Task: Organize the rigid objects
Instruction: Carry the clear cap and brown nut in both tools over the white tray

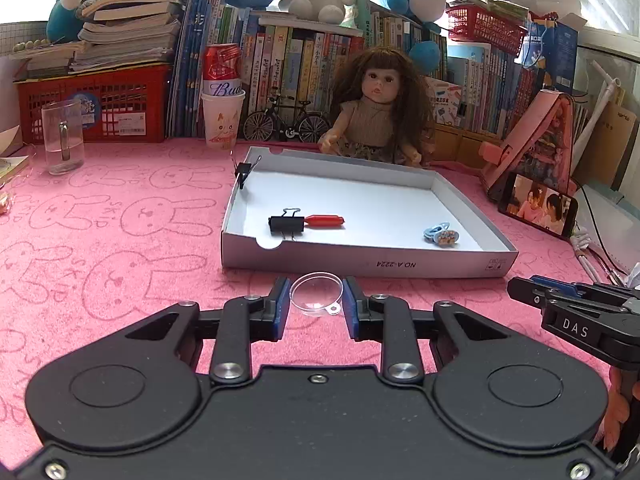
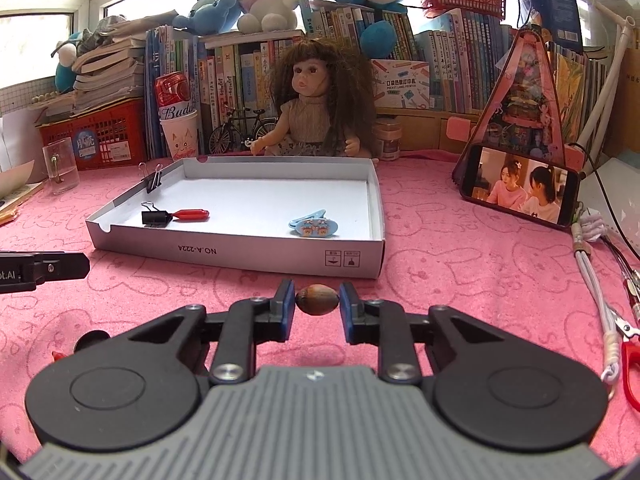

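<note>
Left wrist: left gripper [image 1: 316,304] spread around clear lens [image 1: 316,294], right wrist: right gripper [image 2: 317,302] pinching nut [image 2: 317,299]

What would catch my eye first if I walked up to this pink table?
Probably the long-haired doll sitting behind the shallow white box, with books and plush toys stacked behind her. Nearer, the right claw pinches a brown nut, and the left claw straddles a clear plastic disc. A phone plays video at the right.

Matte black plastic left gripper [image 1: 316,304] with blue finger pads [image 1: 282,304], silver screws, round recessed discs; matching black right gripper [image 2: 317,300] wearing a grey ribbed cover [image 2: 316,420].
</note>
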{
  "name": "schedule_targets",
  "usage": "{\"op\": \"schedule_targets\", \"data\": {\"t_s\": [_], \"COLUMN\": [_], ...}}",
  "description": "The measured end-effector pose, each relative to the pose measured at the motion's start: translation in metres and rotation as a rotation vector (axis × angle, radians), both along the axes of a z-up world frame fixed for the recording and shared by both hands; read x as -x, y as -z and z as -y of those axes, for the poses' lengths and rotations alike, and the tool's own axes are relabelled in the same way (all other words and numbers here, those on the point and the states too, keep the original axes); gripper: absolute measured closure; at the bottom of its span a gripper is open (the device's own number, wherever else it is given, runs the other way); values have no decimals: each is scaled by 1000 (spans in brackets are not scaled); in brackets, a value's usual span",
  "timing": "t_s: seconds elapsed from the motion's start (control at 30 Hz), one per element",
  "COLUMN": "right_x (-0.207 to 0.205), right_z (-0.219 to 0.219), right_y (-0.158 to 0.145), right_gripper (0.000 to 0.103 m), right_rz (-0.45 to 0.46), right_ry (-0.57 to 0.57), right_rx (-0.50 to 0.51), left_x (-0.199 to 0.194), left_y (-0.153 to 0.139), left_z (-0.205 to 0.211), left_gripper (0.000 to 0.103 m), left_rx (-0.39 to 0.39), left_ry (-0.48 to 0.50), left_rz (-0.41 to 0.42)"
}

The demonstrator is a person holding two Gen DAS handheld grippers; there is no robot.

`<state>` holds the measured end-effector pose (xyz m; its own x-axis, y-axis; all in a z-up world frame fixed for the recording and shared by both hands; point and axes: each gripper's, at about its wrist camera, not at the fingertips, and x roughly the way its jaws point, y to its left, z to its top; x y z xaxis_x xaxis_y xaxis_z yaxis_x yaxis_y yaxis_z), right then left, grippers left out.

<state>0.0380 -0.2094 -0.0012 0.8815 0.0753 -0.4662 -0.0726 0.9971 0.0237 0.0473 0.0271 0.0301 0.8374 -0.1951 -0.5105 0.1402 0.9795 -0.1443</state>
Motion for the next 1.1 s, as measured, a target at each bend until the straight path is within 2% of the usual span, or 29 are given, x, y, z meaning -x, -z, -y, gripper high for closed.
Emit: {"op": "schedule_targets", "data": {"t_s": [0.5, 0.73, 1.1], "right_x": [-31, -55, -84], "right_z": [-1, -1, -9], "right_y": [-21, -22, -8], "right_gripper": [74, 74, 74], "right_rz": [31, 11, -41], "right_ry": [11, 16, 15], "right_rx": [-11, -19, -23], "left_x": [-45, -71, -102], "left_y": [-22, -22, -9], "left_z": [11, 13, 17], "left_gripper": [77, 77, 77], "left_rx": [10, 18, 6], "left_ry": [8, 7, -4], "left_rz": [61, 38, -11]}}
